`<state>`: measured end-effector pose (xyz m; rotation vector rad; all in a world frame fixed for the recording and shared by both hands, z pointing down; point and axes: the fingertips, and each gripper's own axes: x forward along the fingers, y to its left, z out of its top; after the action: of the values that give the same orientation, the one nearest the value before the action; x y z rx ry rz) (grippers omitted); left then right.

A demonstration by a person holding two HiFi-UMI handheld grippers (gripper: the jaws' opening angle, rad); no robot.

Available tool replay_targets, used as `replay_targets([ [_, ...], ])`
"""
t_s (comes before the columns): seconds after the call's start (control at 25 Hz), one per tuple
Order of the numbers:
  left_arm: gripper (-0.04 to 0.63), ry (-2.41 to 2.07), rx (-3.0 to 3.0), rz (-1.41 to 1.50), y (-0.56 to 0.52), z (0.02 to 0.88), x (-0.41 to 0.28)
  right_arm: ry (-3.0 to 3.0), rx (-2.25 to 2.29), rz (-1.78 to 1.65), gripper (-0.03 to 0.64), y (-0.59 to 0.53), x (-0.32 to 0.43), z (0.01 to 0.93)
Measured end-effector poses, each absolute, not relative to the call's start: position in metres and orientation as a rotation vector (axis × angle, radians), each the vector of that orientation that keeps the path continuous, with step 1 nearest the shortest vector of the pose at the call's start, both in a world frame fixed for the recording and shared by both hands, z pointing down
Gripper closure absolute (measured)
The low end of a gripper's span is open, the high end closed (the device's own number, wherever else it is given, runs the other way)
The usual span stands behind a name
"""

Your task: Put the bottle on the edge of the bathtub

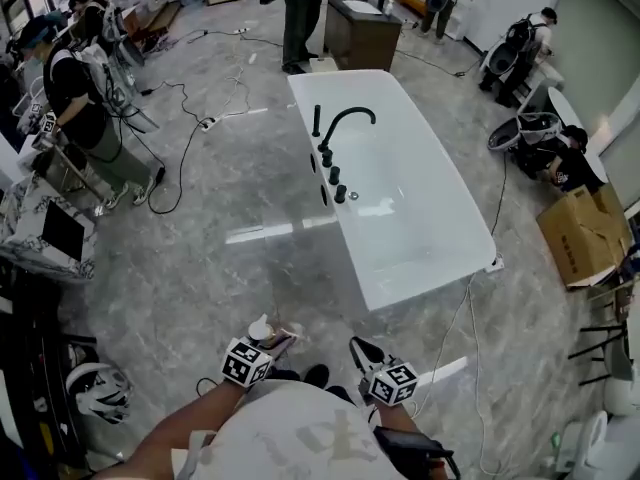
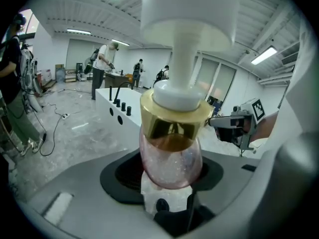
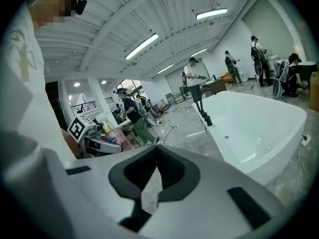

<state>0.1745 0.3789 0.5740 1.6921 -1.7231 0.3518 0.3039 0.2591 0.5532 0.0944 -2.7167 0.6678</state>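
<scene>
The white bathtub (image 1: 430, 208) stands well ahead on the grey floor (image 1: 250, 188). The left gripper (image 1: 274, 336) has its fingers clamped on the pink pump bottle (image 2: 172, 156); only its own view shows the gold collar (image 2: 174, 119). The right gripper (image 3: 155, 149) fingers meet, empty.

Grey marbled floor (image 1: 200, 268), glossy, streaked with reflected light. Black cables (image 1: 175, 168) looped across it at left, near a white power strip (image 1: 207, 123). Dark cabinet (image 1: 362, 33) at the far end, with a standing person (image 1: 300, 13) just beside it. Person in black (image 1: 85, 118) at the left edge. Open cardboard box (image 1: 585, 233) at right, with a crouched person (image 1: 565, 163) near it.
</scene>
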Motion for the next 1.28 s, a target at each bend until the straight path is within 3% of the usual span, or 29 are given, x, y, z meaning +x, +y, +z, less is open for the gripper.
replay_targets([
  [1.28,0.376,-1.743,1.618,0.444,0.396,0.577,0.195,-2.67,0.016,0.729,0.611,0.274,0.3,0.583],
])
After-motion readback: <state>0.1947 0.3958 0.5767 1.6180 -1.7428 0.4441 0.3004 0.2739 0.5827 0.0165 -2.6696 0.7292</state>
